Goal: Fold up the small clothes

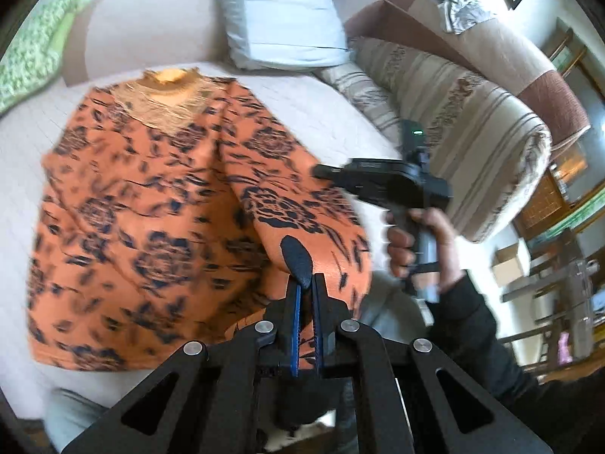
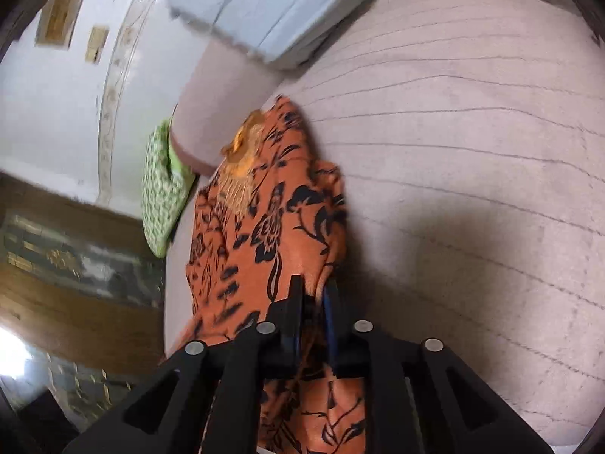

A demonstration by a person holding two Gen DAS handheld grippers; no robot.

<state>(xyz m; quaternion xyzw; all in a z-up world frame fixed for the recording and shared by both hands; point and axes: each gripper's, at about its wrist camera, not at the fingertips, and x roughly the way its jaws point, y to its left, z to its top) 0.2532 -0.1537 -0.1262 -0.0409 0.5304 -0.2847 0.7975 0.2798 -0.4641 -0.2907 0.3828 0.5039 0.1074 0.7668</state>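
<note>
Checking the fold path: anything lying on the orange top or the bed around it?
Nothing visible. Both the left gripper and right gripper already pinch the orange top; the bed beside it shows no clutter.

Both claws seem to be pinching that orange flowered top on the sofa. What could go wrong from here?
1. The left gripper and the right gripper each pinch only a thin bit of the orange top, so it could slip free.
2. The cloth already bunches along the middle; folding it now may set creases.
</note>
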